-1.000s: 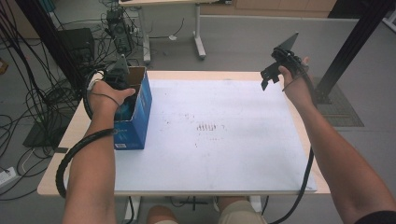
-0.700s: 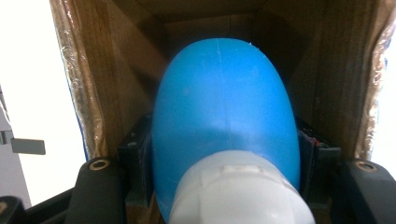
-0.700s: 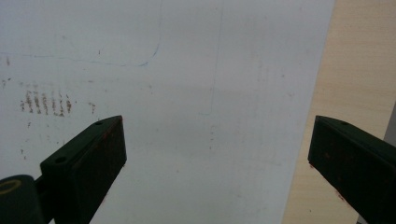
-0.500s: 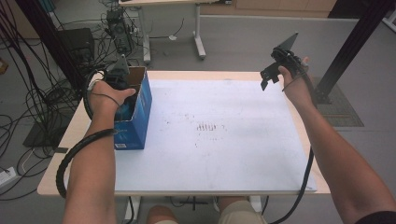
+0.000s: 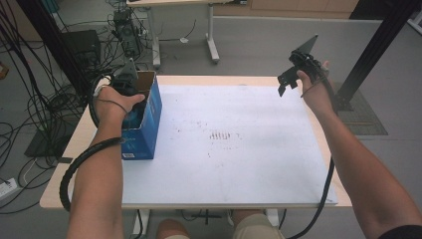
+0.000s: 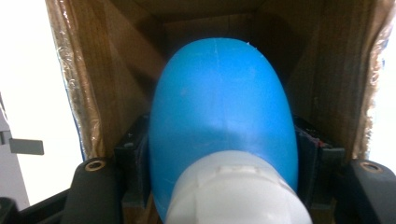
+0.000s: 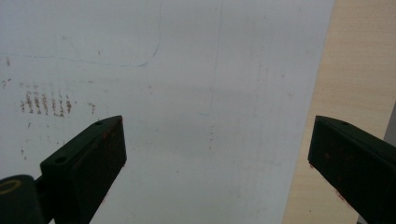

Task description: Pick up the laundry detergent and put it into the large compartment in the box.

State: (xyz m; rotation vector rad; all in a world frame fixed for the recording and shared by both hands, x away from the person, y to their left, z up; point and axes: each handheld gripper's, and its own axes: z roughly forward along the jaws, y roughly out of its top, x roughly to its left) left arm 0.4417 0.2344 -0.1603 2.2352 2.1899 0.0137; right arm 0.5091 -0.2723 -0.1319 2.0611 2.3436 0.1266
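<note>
Grey floor and tangled cables ring a pale wooden table (image 5: 59,191) topped by a white sheet (image 5: 239,164) with faint brown marks at its middle. From the high view, the left gripper (image 5: 130,97) dips into an open blue cardboard box (image 5: 147,127) standing at the sheet's left edge, probably to set something down inside. The right gripper (image 5: 292,74) hangs above the far right corner, well apart, leaving the sheet free for moving.

Left gripper view: its 2 jaws flank a blue bottle (image 6: 224,107) with a white cap (image 6: 238,193), deep between the brown box walls. They have just been opening, though whether the pads have let go I cannot tell.

Right gripper view: jaws spread wide, holding nothing, above bare sheet beside the table's edge.
</note>
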